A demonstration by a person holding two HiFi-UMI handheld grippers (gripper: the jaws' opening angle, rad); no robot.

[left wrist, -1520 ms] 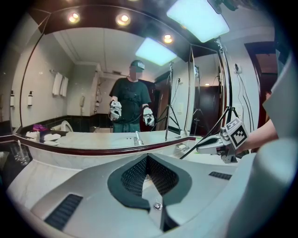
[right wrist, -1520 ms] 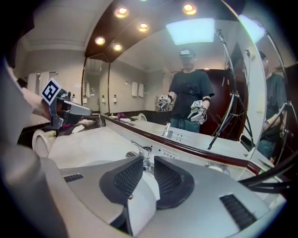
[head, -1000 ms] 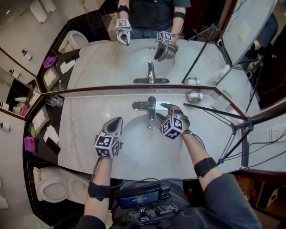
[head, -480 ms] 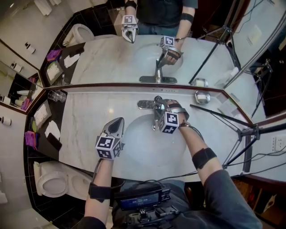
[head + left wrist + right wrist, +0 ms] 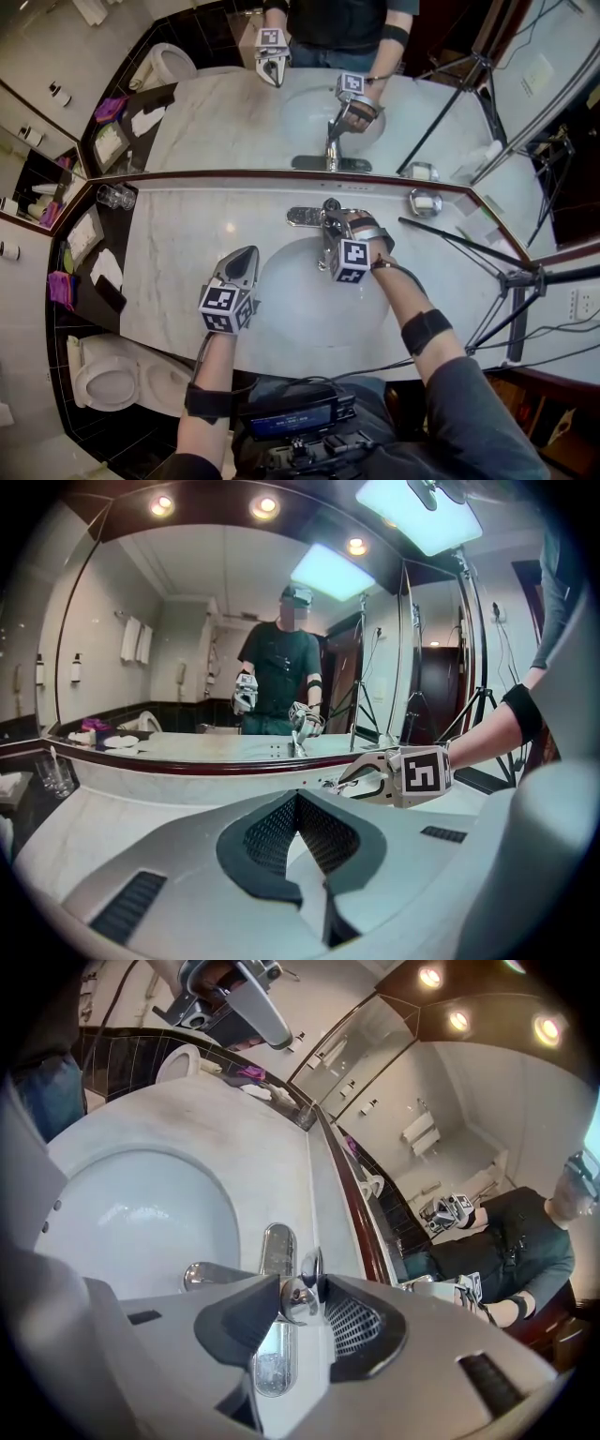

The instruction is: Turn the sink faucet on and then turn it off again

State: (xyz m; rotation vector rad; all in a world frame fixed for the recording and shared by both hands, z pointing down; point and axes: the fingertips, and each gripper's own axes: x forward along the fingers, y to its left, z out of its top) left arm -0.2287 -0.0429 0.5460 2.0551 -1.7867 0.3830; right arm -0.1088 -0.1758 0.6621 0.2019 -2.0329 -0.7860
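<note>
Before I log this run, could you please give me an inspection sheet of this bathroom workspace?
Surface: marble counter, bare around the white sink.
Job's things: faucet at the sink's back edge; no running water seen.
Clutter: glasses at the left corner; metal dish right of the faucet.
Grippers: left gripper shut, empty, over the counter; right gripper, jaws have just been closing, pads on the faucet handle.
Cables: wires on the floor by the tripod.
Surroundings: mirror behind the counter; toilet at the left.
</note>
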